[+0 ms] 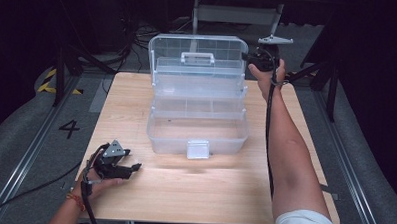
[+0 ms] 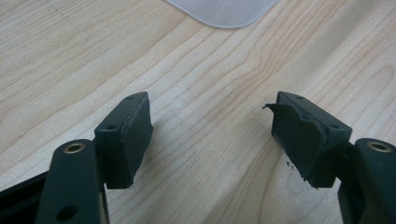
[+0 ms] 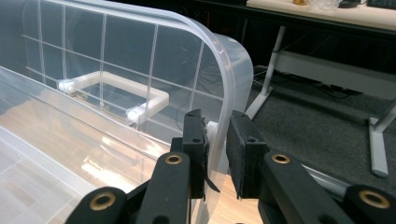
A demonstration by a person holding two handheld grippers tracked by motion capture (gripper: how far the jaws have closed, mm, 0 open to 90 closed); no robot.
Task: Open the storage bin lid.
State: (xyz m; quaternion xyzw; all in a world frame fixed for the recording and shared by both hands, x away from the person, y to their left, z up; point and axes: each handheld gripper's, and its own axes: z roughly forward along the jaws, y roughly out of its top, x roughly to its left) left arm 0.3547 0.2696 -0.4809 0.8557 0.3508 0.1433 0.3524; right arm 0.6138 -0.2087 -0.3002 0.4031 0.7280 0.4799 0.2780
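Note:
A clear plastic toolbox (image 1: 160,133) stands open in the middle of the wooden table, its lid (image 1: 199,47) raised upright at the back. My right gripper (image 1: 248,57) is at the lid's upper right edge. In the right gripper view the right gripper (image 3: 216,126) has its jaws shut on the lid's rim (image 3: 229,70), one pad on each side of the plastic. My left gripper (image 1: 134,169) rests low over the table at the front left, apart from the box. Its jaws stand open in the left gripper view, with only bare wood between the left gripper (image 2: 212,109) pads.
A white carry handle (image 3: 112,86) sits on the lid's outer face. The box's front latch (image 1: 197,149) hangs at the front wall, and its rounded tip (image 2: 224,9) lies just ahead of the left jaws. A tiered tray (image 1: 199,107) spans the box. Table legs and cables lie beyond the table.

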